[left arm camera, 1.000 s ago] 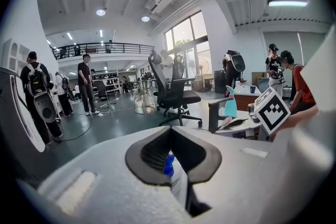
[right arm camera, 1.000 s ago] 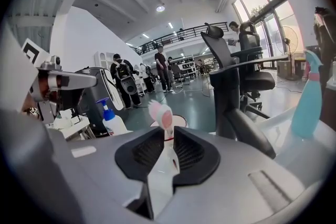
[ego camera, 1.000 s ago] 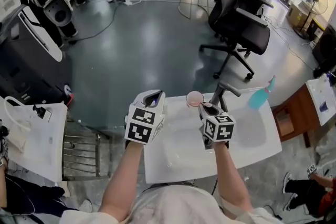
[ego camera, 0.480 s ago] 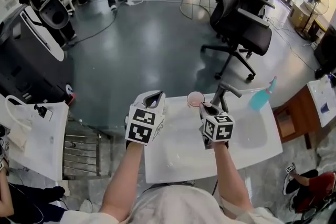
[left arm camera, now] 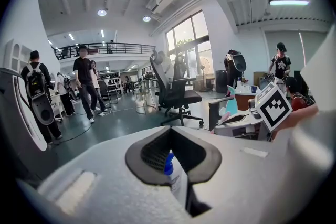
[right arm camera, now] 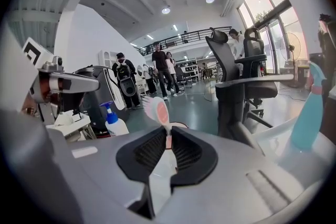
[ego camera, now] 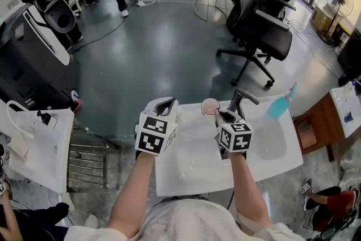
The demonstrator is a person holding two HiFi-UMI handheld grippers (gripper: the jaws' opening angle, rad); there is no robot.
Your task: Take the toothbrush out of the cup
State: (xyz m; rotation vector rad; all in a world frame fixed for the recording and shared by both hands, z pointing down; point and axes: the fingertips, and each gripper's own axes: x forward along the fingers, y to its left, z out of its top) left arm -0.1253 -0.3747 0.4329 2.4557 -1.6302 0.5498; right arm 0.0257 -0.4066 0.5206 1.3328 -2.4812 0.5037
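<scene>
A pink cup (ego camera: 210, 105) stands at the back edge of the white sink counter (ego camera: 186, 169), beside the faucet (ego camera: 240, 100). My right gripper (ego camera: 224, 115) sits just right of and in front of the cup. In the right gripper view its jaws (right arm camera: 168, 131) are shut on the thin neck of the toothbrush (right arm camera: 156, 110). The pink and white head sticks up past the fingertips, and the cup's rim (right arm camera: 179, 125) shows just behind. My left gripper (ego camera: 163, 102) hovers left of the cup, shut and holding nothing (left arm camera: 169, 131).
A blue spray bottle (ego camera: 281, 101) stands at the counter's back right. A white pump bottle (right arm camera: 113, 120) with a blue top stands to the left, also seen through the left jaws' slit. Office chairs (ego camera: 262, 20) and people stand on the floor beyond.
Both grippers keep the same places by the cup. Only the people at the far end of the room have walked on.
</scene>
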